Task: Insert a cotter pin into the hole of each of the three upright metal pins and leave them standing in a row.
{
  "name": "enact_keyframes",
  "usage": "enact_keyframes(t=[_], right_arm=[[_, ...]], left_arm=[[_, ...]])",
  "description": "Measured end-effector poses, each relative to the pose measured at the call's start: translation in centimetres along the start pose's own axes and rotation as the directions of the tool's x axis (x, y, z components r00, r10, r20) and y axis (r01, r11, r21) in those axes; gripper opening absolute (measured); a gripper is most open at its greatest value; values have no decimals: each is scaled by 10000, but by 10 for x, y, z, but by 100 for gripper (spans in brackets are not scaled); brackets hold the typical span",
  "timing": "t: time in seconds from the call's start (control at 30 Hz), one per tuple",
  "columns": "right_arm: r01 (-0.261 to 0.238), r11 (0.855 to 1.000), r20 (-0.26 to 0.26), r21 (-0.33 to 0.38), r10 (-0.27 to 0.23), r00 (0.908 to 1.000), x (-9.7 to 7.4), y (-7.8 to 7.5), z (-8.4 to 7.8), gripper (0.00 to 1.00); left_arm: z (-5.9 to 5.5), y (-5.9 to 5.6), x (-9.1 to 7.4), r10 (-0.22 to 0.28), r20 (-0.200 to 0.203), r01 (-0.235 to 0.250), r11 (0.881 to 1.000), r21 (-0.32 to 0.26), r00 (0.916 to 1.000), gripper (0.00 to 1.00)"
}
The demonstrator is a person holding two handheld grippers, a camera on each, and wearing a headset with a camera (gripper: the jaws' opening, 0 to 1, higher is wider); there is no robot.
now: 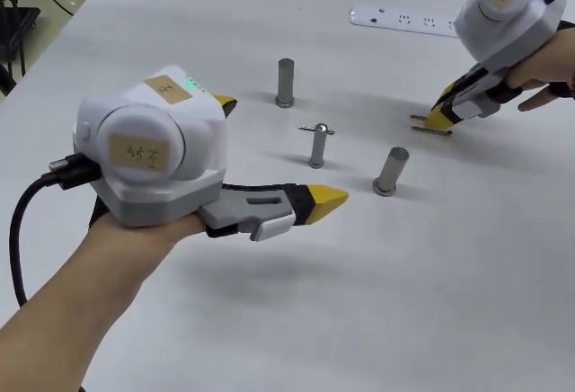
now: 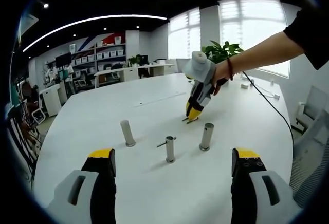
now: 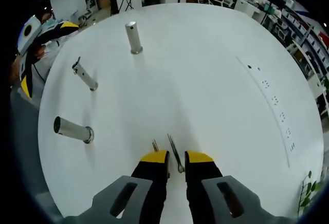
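Looks to be the second of three fits: one done, two to go, with pick-up of the next cotter pin in hand. Over the near left of the tabletop (image 1: 431, 302), left tongs (image 1: 278, 151) released, jaws spread wide, hovering clear of the surface and aimed at the row, carried level in a hand (image 1: 148, 228) with the forearm (image 1: 54, 329) reaching in from the near edge. Mid-tabletop, three metal pins upright in a slanting row: left pin (image 1: 286, 82) bare, middle pin (image 1: 318, 147) carrying a fitted cotter pin (image 1: 314, 129) through its hole, right pin (image 1: 391, 172) bare. Toward the far right, well apart from the row, right tongs (image 3: 176, 158) tipped down onto the tabletop, jaws nearly together yet not seen pinching, straddling one loose cotter pin (image 3: 175, 152) lying flat, a second loose cotter pin (image 3: 154, 145) just beside. Calls next for closing cleanly on that thin wire, lifting it, then lining its legs up with the cross-hole of a bare pin; likely wants the left tongs steadying that pin against toppling.
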State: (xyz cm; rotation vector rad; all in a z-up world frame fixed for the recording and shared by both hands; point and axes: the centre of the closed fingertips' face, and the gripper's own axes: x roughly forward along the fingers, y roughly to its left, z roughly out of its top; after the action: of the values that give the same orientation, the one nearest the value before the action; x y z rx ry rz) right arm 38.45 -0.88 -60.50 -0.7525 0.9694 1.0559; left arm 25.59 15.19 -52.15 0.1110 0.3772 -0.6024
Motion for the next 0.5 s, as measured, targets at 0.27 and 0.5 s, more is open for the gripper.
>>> enact_keyframes(t=[0.27,0.5], right_arm=[[-217,9991,-280,-373,207,9994,1,2,-1,3],[-149,9982,-406,-584,125,9991,1,-4,-2,0]], left_arm=[[-3,-2,0,-78,-173,80,9999,63,9998,91],[-5,-3,-1,-90,-284,93,9999,99,9996,90]])
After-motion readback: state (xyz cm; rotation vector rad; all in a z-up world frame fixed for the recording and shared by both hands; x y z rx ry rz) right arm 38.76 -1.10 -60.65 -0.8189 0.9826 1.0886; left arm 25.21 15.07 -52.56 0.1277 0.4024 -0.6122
